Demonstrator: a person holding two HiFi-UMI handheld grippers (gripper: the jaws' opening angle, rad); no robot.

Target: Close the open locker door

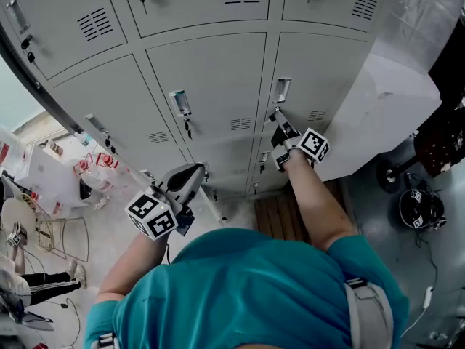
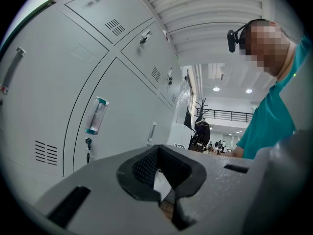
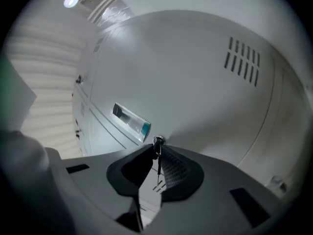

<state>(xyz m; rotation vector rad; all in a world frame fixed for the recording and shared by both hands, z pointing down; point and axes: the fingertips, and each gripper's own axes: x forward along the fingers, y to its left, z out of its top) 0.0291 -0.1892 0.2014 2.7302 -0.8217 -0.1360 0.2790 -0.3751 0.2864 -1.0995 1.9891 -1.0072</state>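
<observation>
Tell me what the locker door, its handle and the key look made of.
The locker door is likely painted sheet metal: matte pale grey, with punched vent slots. The handle could be clear plastic or polished metal: it is glossy, with a teal end cap. The key is probably metal, dark with a slight shine, though it is too small to be sure.

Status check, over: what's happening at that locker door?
Right gripper shut on the key. Left gripper empty, low by the body. Door looks flush, closed. Nothing in the way.
</observation>
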